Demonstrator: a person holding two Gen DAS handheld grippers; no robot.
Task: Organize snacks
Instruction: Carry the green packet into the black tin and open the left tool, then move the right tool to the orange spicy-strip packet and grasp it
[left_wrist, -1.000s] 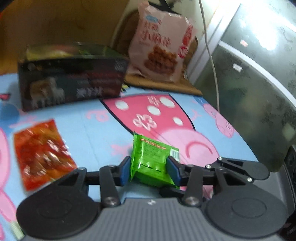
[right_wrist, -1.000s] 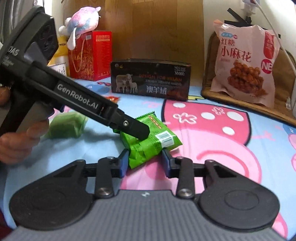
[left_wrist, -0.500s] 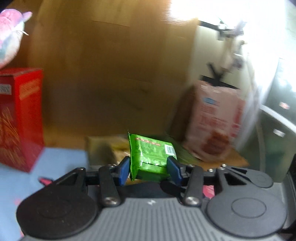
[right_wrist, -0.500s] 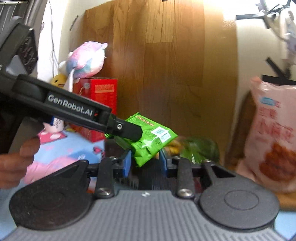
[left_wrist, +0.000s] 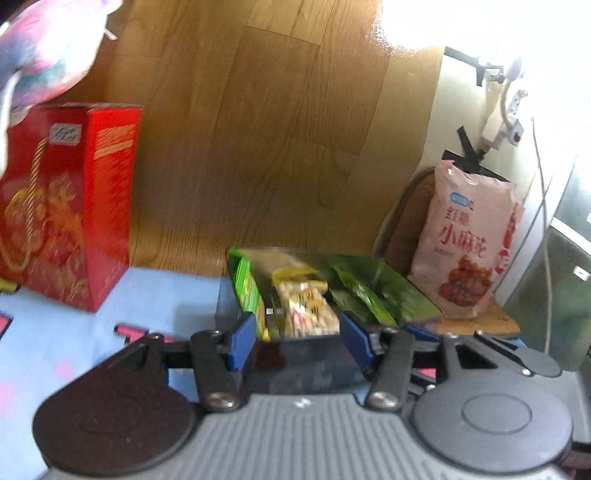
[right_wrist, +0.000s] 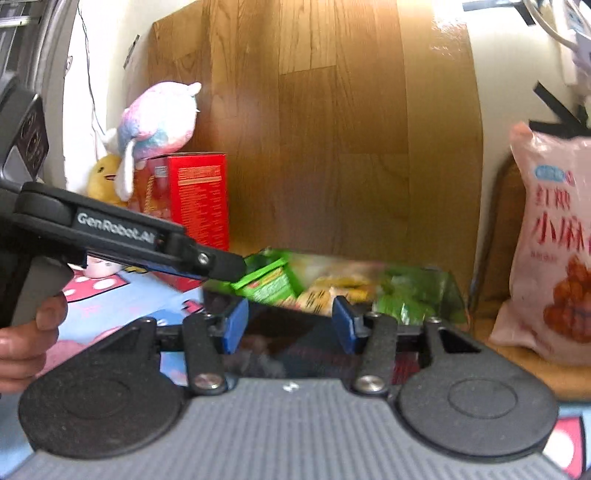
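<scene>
Snack packets lie in the dark open box (left_wrist: 402, 299) at lower centre of both views. A green packet (right_wrist: 271, 284) that both grippers pinched between them a second ago now sits at the box's left end, beside a yellow packet (left_wrist: 306, 306). That drop looks finished, so one more snack is sorted. The left gripper (left_wrist: 299, 341) has its jaws opening, nothing pressed between the blue pads; it has tipped downward over the box. The right gripper (right_wrist: 288, 325) is likewise opening and empty, low at the box's near wall. A hand (right_wrist: 26, 343) at lower left grips the left tool's handle.
</scene>
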